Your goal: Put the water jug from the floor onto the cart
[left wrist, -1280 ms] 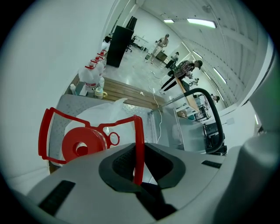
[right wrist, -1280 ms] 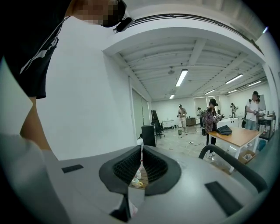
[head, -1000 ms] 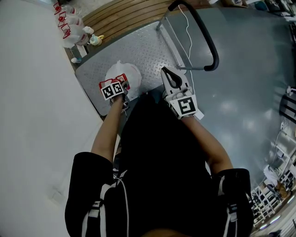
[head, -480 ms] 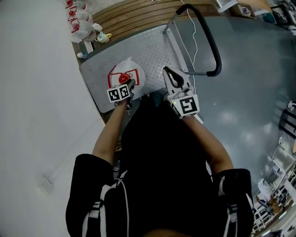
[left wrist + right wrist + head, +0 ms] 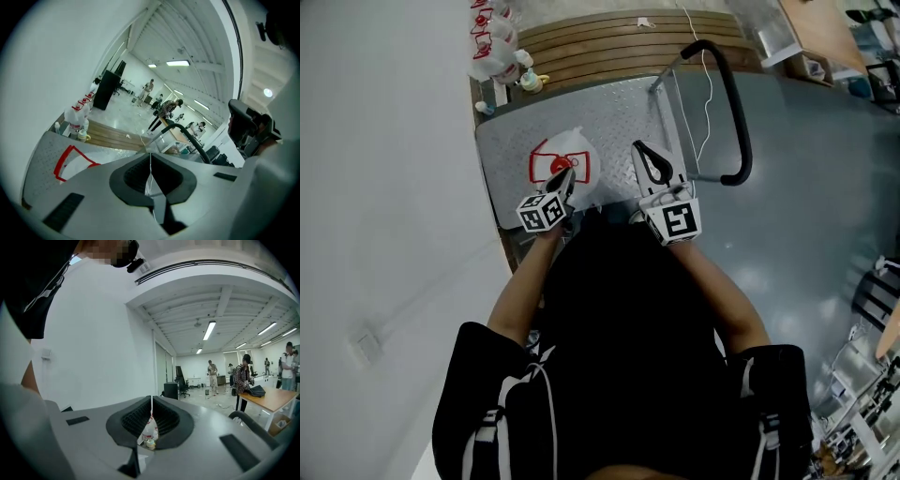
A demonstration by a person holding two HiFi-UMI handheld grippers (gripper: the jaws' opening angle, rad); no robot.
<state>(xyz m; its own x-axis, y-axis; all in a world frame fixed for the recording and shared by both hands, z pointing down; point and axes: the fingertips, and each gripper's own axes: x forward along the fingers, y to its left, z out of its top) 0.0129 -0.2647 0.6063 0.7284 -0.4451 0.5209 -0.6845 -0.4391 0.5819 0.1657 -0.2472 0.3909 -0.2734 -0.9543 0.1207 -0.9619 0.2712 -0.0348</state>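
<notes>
A white water jug (image 5: 563, 161) with a red handle and cap stands on the grey checker-plate cart deck (image 5: 619, 108). In the left gripper view the jug (image 5: 78, 167) shows low at the left. My left gripper (image 5: 568, 176) hovers over the jug's near side, clear of the handle. Its jaws are closing, the tips (image 5: 150, 157) all but together, with nothing between them. My right gripper (image 5: 639, 148) is shut and empty beside the jug, over the deck's right part; its tips (image 5: 151, 401) meet.
The cart's black push handle (image 5: 733, 111) arches over its right end. Several more jugs (image 5: 494, 45) and a small bottle stand by the wall past a wooden pallet (image 5: 619, 42). People and a table (image 5: 275, 400) are far across the room.
My left gripper came off the top of the jug and rose toward me, uncovering the red handle. The jug stays on the deck. The right gripper barely shifted.
</notes>
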